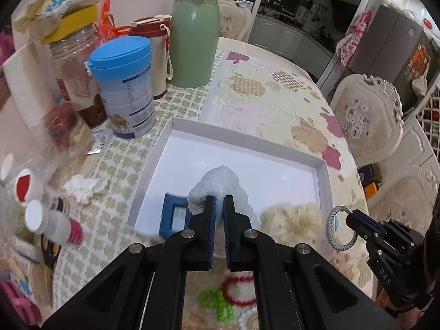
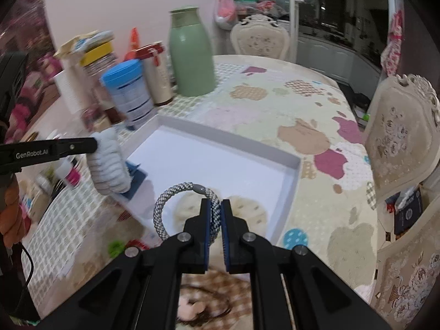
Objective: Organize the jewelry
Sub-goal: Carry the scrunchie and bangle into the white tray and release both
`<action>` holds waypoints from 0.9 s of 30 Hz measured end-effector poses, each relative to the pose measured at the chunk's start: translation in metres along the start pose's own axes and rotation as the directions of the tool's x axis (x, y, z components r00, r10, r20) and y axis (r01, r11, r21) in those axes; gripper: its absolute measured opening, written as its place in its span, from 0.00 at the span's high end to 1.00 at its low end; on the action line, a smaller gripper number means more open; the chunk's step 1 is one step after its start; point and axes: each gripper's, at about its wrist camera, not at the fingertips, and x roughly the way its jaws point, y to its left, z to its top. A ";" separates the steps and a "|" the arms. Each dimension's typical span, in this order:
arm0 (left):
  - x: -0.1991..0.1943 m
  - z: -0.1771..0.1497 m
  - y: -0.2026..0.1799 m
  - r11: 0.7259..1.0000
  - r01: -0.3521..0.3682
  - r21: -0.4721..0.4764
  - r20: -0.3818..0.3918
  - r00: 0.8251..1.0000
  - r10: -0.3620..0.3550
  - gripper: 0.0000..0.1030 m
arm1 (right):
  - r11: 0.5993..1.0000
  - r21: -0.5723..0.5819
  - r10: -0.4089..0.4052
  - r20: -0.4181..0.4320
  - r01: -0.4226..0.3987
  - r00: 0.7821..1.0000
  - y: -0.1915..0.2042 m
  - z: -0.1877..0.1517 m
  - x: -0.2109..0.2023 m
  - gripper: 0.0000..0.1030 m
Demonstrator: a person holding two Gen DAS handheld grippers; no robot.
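Inside white tray [image 1: 320, 165] lie blue frame [image 1: 174, 217] and beige scrunchie [image 1: 291, 217].

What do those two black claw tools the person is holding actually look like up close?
Both the left gripper and right gripper are matte black plastic, with angular linked arms joined by round silver pins. Their flat jaws carry blue pads on the inner faces. White lettering reads GenRobot.AI along the left one's side; DAS is printed on the right one's body.

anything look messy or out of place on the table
Yes: a crumpled white tissue lies loose on the tablecloth left of the white tray, and small white-capped bottles lie tipped on their sides near it. The green and red bead bracelets sit outside the tray.
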 end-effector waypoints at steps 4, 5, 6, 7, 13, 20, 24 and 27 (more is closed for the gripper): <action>0.022 0.019 0.001 1.000 0.005 -0.015 -0.009 1.000 -0.005 1.00 | 0.999 0.030 -0.031 -0.026 0.032 0.999 -0.020 0.012 0.025 0.93; 0.028 0.022 0.002 1.000 0.007 -0.019 -0.012 1.000 -0.007 1.00 | 0.999 0.035 -0.036 -0.032 0.037 0.999 -0.023 0.013 0.030 0.93; 0.035 0.027 0.003 1.000 0.009 -0.028 -0.017 1.000 -0.010 1.00 | 0.998 0.043 -0.042 -0.039 0.043 0.998 -0.027 0.014 0.038 0.93; 0.040 0.029 0.005 0.999 0.011 -0.034 -0.020 1.000 -0.012 1.00 | 0.997 0.051 -0.047 -0.048 0.050 0.998 -0.032 0.016 0.048 0.93; 0.080 0.045 0.024 0.996 -0.011 -0.090 -0.054 0.999 0.006 1.00 | 0.995 0.069 -0.069 -0.104 0.077 0.992 -0.048 0.020 0.094 0.93; 0.112 0.044 0.051 0.987 -0.061 -0.147 -0.098 0.994 0.047 1.00 | 0.993 0.066 -0.090 -0.154 0.101 0.984 -0.058 0.018 0.137 0.93; 0.116 0.042 0.059 0.984 -0.060 -0.167 -0.111 0.993 0.042 0.98 | 0.993 0.048 -0.097 -0.170 0.107 0.981 -0.057 0.016 0.147 0.88; 0.114 0.040 0.061 0.984 -0.057 -0.169 -0.110 0.993 0.039 0.79 | 0.992 0.065 -0.102 -0.157 0.113 0.982 -0.059 0.017 0.138 0.67</action>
